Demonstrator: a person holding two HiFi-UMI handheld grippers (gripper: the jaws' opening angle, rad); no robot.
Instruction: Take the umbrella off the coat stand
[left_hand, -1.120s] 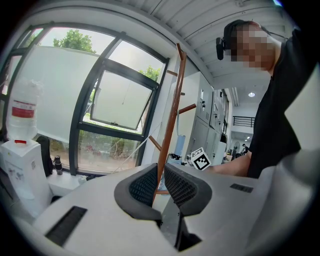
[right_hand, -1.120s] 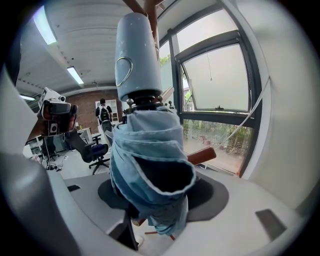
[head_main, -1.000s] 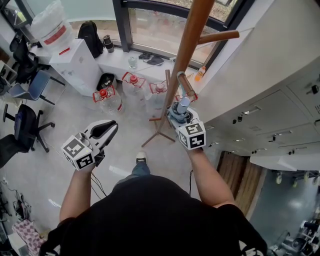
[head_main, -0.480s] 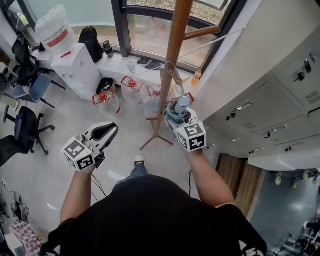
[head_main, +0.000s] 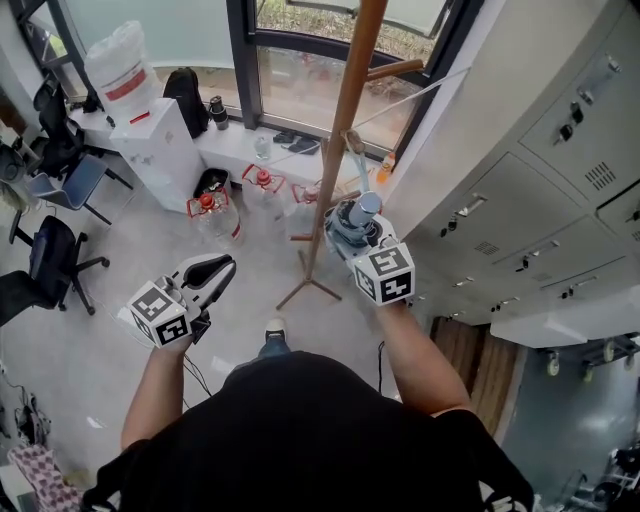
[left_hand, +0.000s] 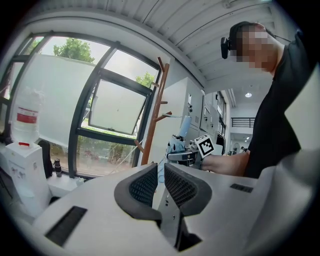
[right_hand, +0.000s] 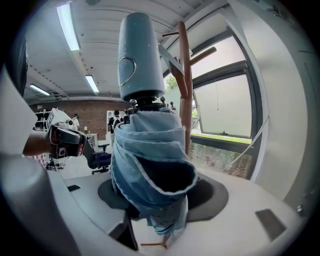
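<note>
The folded blue umbrella (head_main: 363, 207) is gripped by the right gripper (head_main: 352, 232), whose 2 jaws are clenched on the bunched fabric from either side, with the grey-blue handle (right_hand: 139, 55) standing up above them. The umbrella is held just beside the brown pole of the coat stand (head_main: 342, 130), near 1 of its short pegs (head_main: 352, 142). A pale strap (right_hand: 168, 56) is seen running from the handle toward that peg; whether it is looped over the peg cannot be told. The left gripper (head_main: 226, 264) is held lower and well apart from the stand, over the floor, with its jaws drawn almost together, only a narrow slit left between the ribbed pads (left_hand: 144, 184), and nothing caught in it. Behind the stand, a window (head_main: 300, 70) is seen, with water jugs (head_main: 207, 203) on the floor below it and grey lockers (head_main: 520, 190) at the right.
</note>
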